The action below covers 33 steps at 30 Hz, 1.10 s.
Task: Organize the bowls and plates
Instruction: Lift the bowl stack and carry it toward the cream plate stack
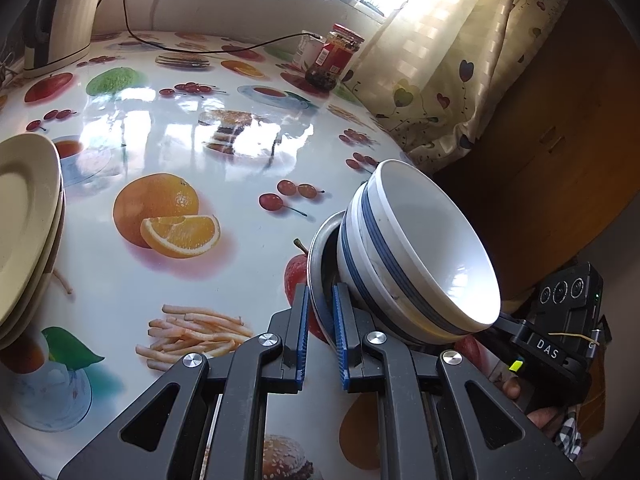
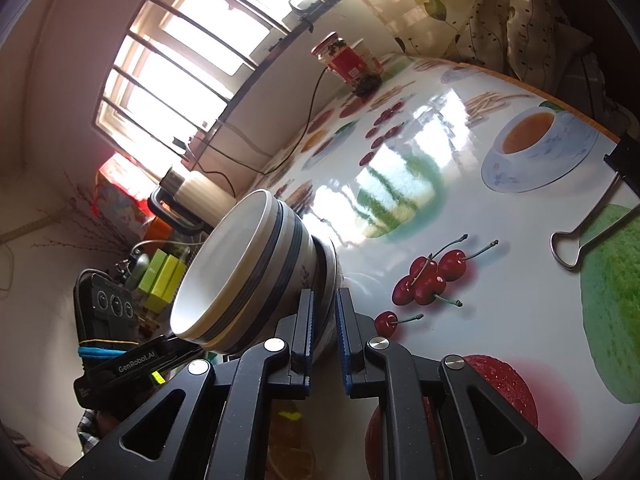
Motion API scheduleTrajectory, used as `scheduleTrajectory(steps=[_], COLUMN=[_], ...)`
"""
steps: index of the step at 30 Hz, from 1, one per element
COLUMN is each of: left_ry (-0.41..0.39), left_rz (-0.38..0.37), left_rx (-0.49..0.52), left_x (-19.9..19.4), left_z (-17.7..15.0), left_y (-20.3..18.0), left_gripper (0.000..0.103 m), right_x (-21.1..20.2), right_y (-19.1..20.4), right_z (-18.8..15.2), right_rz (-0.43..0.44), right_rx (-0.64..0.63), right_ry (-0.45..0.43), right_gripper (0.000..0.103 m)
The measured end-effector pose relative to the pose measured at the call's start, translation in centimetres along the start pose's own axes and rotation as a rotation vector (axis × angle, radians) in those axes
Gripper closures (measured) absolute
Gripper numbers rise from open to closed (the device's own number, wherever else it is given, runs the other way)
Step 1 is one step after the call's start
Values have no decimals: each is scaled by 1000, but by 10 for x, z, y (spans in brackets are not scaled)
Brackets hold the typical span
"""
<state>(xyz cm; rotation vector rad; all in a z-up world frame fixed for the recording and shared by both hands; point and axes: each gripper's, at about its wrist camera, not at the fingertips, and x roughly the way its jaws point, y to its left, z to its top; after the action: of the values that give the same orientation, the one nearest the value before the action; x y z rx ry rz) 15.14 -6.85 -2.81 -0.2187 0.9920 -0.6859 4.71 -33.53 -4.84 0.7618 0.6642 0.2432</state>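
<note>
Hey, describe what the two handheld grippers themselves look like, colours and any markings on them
Both the left gripper and the right gripper have black angular linkage arms with silver round pivot bolts and blue ribbed finger pads. Seen from the other side, each body is a black box with three round lenses. One reads DAS, the other GenRobot.AI, which also wears a blue band.

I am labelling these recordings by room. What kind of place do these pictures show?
Most likely a home kitchen or dining corner. A table with a glossy cloth printed with fruit and food holds stacked plates, nested bowls and a jar of preserves; an electric kettle stands by the barred window.
</note>
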Motion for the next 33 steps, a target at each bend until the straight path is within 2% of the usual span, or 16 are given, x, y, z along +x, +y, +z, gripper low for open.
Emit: scheduleTrajectory(steps=[15, 33], left_ry=[-17, -71], left_rz=[19, 47], left_rx=[6, 3], left_x=[-6, -37], left_z=[1, 14], left_y=[-2, 1], left_gripper=[91, 91], right_x=[0, 7], right_y=[5, 33], right_z=[3, 16], right_rz=[25, 59], right_rx=[-14, -61], right_ry=[-2, 4], right_gripper=[91, 91])
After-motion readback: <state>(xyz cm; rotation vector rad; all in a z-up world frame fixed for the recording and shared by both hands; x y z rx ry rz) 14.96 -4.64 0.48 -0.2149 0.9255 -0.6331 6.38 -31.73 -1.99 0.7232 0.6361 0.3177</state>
